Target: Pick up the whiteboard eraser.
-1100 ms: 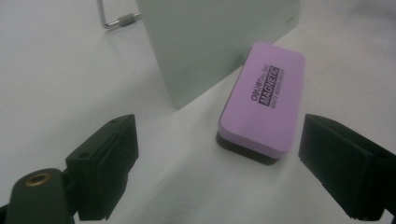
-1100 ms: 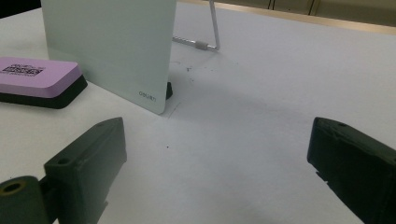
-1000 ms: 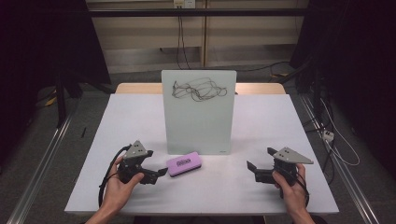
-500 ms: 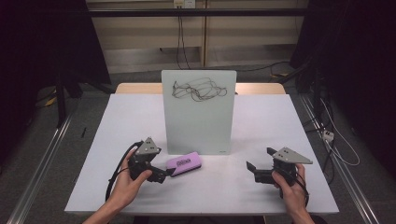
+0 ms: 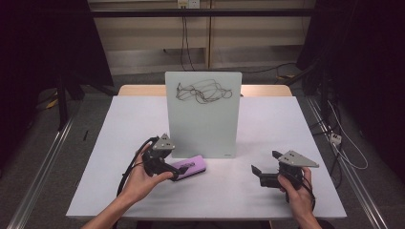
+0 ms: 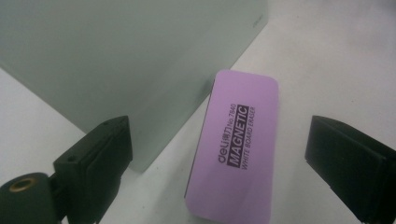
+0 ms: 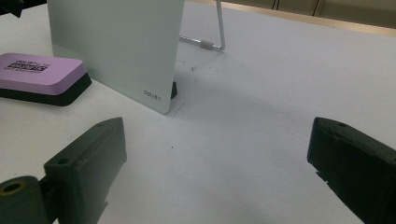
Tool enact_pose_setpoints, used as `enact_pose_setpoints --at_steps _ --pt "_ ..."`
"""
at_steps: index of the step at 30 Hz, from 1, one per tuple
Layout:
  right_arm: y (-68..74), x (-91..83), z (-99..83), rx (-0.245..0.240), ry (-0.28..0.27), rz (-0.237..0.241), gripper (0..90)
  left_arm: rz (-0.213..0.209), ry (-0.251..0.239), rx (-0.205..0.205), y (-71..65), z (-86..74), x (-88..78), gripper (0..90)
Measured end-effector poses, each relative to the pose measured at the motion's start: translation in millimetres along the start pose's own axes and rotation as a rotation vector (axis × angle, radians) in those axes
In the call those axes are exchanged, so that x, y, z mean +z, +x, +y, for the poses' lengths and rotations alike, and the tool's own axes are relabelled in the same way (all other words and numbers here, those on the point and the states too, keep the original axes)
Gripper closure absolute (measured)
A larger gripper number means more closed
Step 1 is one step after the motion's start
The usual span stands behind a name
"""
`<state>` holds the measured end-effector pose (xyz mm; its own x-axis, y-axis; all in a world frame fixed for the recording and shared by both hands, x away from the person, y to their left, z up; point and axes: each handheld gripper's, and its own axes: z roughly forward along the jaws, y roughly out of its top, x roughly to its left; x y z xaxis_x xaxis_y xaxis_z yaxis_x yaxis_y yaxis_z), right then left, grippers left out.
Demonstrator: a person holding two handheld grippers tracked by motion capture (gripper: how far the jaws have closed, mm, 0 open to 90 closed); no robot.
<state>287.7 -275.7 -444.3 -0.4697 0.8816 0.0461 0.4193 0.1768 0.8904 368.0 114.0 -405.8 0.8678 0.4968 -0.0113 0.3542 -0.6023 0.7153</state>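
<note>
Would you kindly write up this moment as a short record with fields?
eraser: purple eraser lying flat on the table, just in front of the board
board: upright glass board, black scribble near its top
left gripper: at the eraser, jaws open either side, just been opening, not gripping
right gripper: open, nothing between its jaws

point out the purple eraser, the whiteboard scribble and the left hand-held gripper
purple eraser [image 6: 236,149]: left gripper view, printed top face
whiteboard scribble [image 5: 203,91]: high view, middle of the tangle
left hand-held gripper [image 6: 219,154]: left gripper view, midway between fingertips
</note>
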Motion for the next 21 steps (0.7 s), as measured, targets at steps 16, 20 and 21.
enact_pose_setpoints --at_steps 16,20,21 --pt "0.0 -0.7 -0.3 -0.003 0.001 0.005 4.8 -0.099 0.140 0.076 6.6 32.3 25.9 10.3" --pt "0.5 -0.5 -0.3 -0.005 0.002 0.008 4.7 -0.131 0.157 0.079 3.8 31.8 33.6 11.6" --pt "0.8 -0.3 -0.2 -0.007 0.003 0.009 4.7 -0.131 0.175 0.089 1.7 31.4 37.4 11.4"
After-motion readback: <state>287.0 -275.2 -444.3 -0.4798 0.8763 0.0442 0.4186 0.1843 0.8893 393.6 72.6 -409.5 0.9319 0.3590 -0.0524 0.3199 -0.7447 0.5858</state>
